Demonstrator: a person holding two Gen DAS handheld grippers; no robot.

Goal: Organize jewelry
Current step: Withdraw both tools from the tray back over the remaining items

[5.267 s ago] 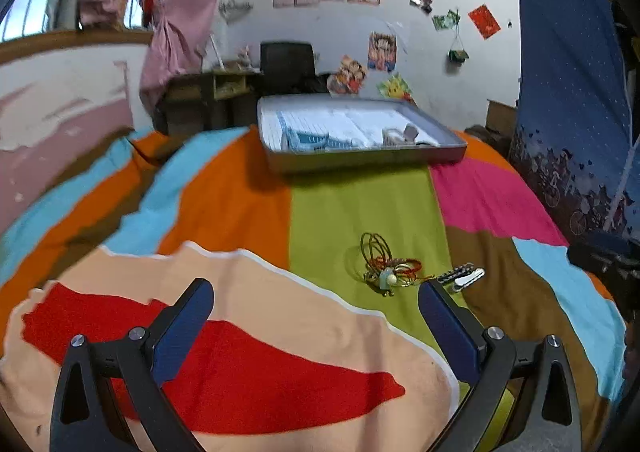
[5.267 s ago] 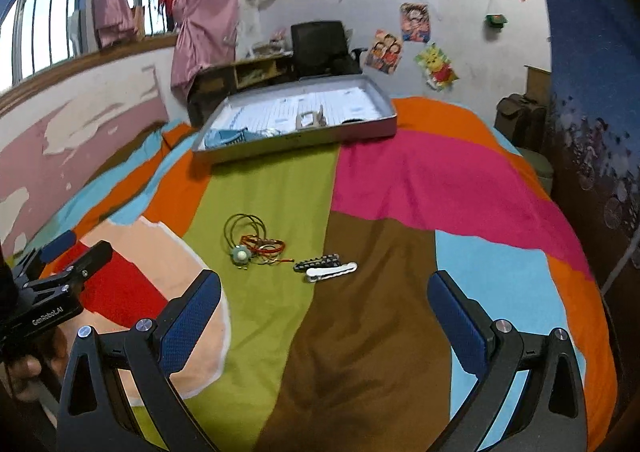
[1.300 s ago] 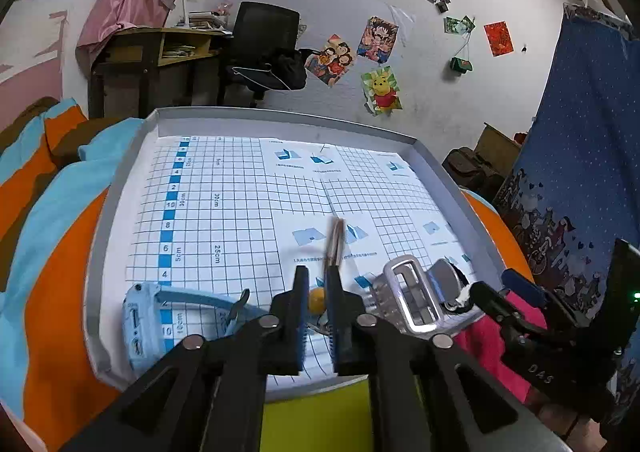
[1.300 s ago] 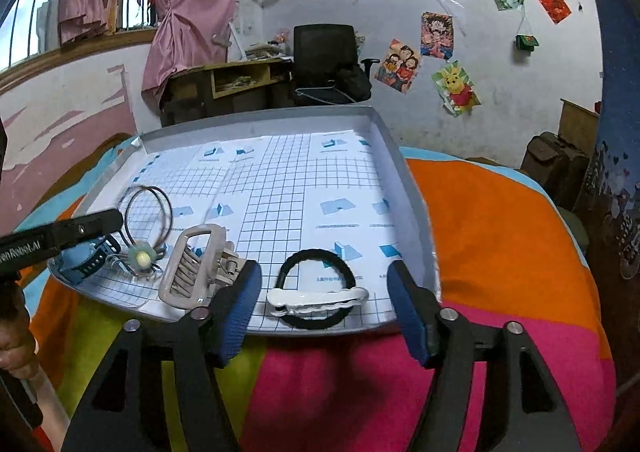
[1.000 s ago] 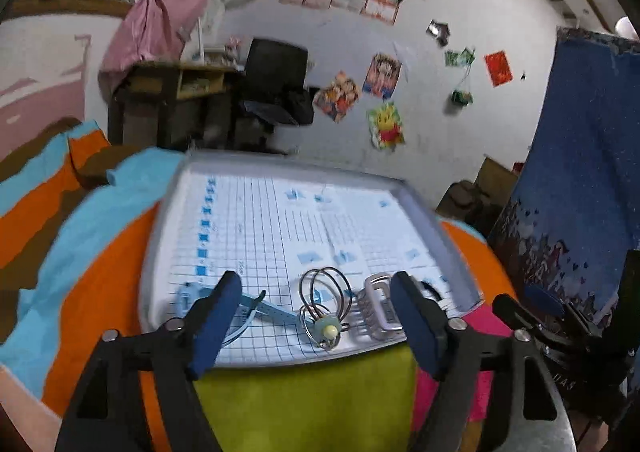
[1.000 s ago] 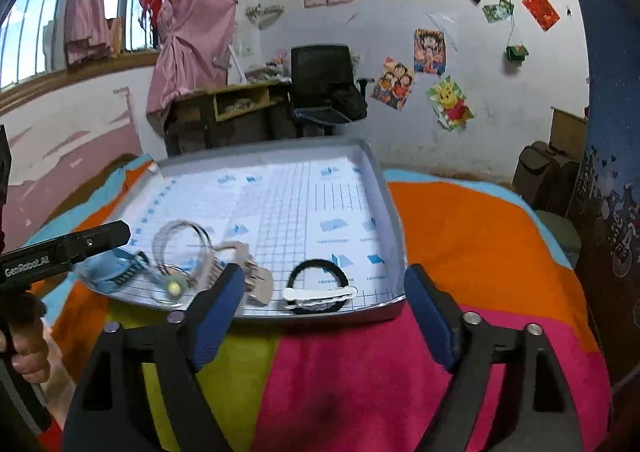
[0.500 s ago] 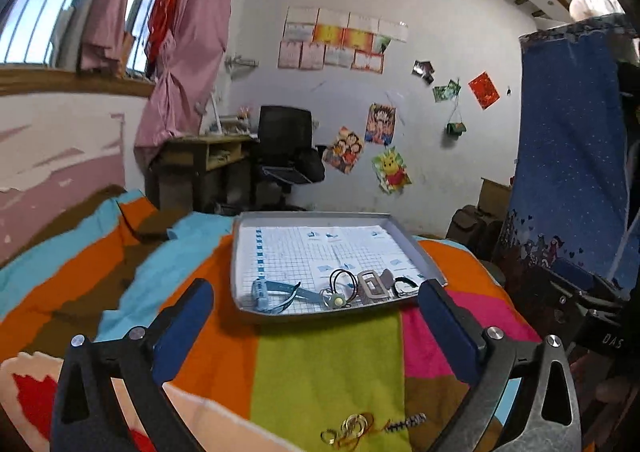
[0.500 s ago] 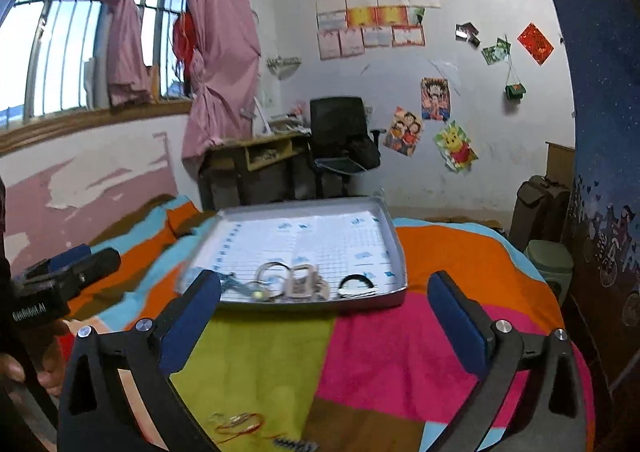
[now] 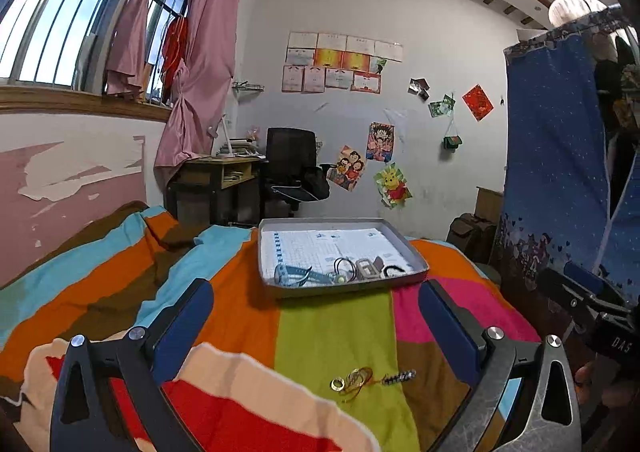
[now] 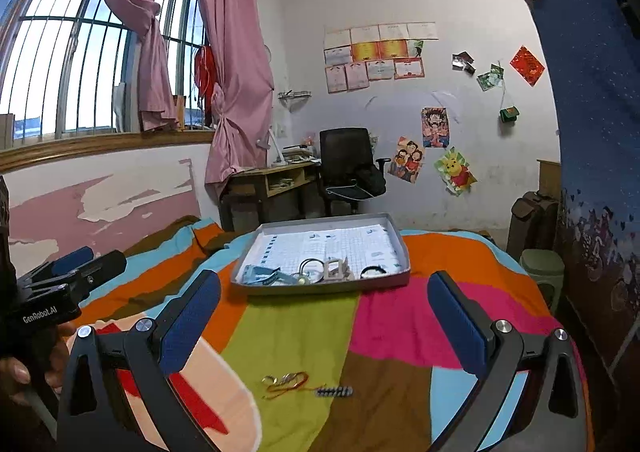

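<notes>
Both claws hang above the striped bedspread (image 9: 332,328) with nothing between their blue pads: the left gripper (image 9: 316,320) is spread wide, and the right gripper (image 10: 324,308) is spread just as wide. From the right wrist view the left gripper's black body appears at the far left edge, gripped by a hand (image 10: 20,368), and white lettering on its side reads "GenRobot.AI". From the left wrist view the right gripper's body shows at the far right edge, where only the letters "DAS" can be made out. Ahead of both, a shallow grey tray (image 9: 416,260) sits on the bedspread, lined with white grid paper that carries a blue ruler strip along its left side; its numbers are too small to read. Along the tray's near edge lie a blue hair claw (image 9: 294,275), a pair of dark rings with a pale bead (image 9: 344,268), a beige hair claw (image 9: 366,268) and a black hair tie (image 9: 394,271). Well short of the tray, on the green stripe near the grippers, a tangle of gold rings and red cord (image 9: 354,378) lies just beside a dark beaded hair clip (image 9: 400,377). Posters and certificates (image 10: 376,56) hang on the far wall, their text illegible.
</notes>
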